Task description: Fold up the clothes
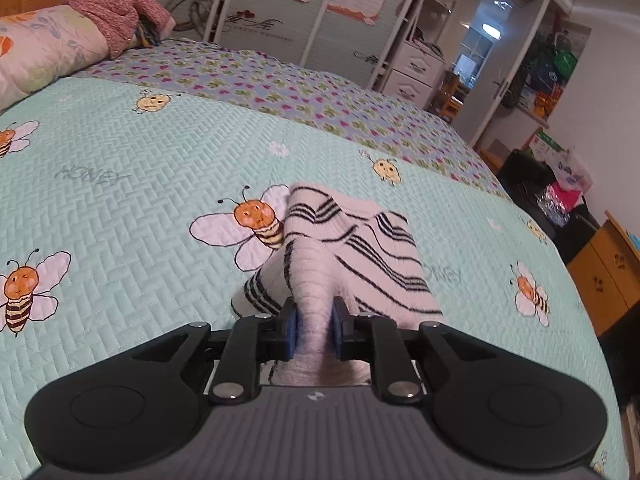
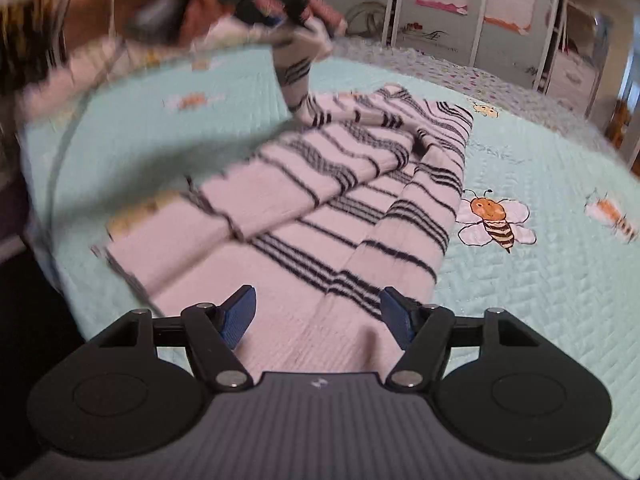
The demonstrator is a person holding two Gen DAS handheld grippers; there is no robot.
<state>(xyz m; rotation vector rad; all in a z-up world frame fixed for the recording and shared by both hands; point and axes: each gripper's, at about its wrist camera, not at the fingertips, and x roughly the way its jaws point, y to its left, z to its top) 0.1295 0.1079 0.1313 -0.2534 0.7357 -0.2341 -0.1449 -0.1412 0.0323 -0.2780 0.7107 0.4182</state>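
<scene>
The right gripper [image 2: 318, 312] hangs with its blue pads spread wide over the near hem of the striped sweater [image 2: 360, 216]; the sweater lies on the mint bee-print quilt [image 2: 520, 300], long axis running away from that gripper toward the wardrobe doors [image 2: 440, 8], one sleeve folded slantwise across the body; the left gripper [image 1: 313, 330] is clenched on a bunched sleeve end, lifting it clear of the quilt.

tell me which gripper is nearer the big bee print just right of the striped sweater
Right. The right gripper hangs open over the striped sweater's near hem, the bee print just beyond. The left gripper is clamped on a sweater fold lifted at the far side.
</scene>
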